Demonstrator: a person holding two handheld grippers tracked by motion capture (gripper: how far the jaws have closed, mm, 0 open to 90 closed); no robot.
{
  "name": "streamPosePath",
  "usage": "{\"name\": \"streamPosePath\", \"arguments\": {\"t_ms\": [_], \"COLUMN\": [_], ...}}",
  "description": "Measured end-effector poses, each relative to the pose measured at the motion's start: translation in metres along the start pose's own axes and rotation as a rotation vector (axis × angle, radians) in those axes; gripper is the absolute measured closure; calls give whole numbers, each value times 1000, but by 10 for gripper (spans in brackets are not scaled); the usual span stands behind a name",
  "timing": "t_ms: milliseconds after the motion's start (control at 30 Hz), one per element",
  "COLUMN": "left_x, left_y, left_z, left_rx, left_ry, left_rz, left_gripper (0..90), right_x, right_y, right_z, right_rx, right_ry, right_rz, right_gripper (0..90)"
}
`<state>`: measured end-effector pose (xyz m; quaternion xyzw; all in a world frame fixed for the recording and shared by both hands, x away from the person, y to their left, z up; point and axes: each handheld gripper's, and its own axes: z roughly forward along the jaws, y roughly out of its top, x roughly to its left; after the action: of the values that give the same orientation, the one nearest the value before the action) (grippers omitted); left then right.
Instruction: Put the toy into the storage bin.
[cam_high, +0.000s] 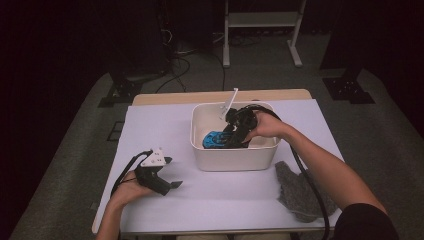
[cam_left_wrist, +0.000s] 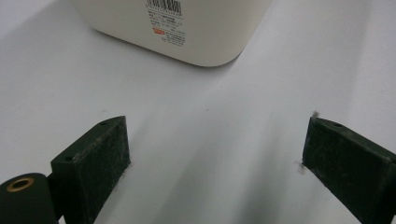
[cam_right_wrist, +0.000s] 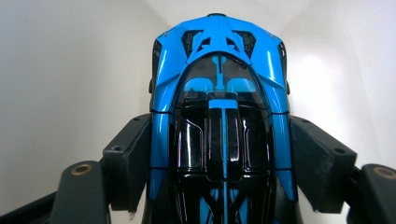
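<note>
The white bin's (cam_high: 235, 157) walls hem in the toy car (cam_high: 214, 139), while bare tabletop (cam_high: 165, 125) lies open leftward and a grey cloth (cam_high: 300, 190) blocks the right.

Bench (cam_high: 165, 125), white-topped with a wooden far edge: carrying a white bin (cam_high: 235, 157) standing right of centre towards the far side; a grey cloth (cam_high: 300, 192) lying crumpled at the near right, just beside the bin.

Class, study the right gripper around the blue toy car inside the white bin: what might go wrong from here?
1. The right gripper holds the glossy blue toy car only by its sides; it may slip.
2. The white bin walls stand close and may snag the car.
3. The left gripper lies apart, so the bin may shift.
</note>
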<state>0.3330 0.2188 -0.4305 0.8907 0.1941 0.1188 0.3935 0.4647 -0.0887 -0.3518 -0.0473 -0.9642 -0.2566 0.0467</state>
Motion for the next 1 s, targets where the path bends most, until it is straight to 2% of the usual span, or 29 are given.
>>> {"name": "streamPosePath", "arguments": {"t_ms": [433, 1000], "left_x": [1, 0], "left_y": [0, 0], "left_z": [-2, -1], "left_rx": [-2, -1], "left_ry": [-1, -4], "left_rz": [2, 2], "left_gripper": [70, 70], "right_x": [-1, -1], "right_y": [5, 4], "right_z": [15, 20], "right_rx": [26, 63], "right_ry": [17, 32], "right_rz": [4, 17], "right_gripper": [273, 272]}}
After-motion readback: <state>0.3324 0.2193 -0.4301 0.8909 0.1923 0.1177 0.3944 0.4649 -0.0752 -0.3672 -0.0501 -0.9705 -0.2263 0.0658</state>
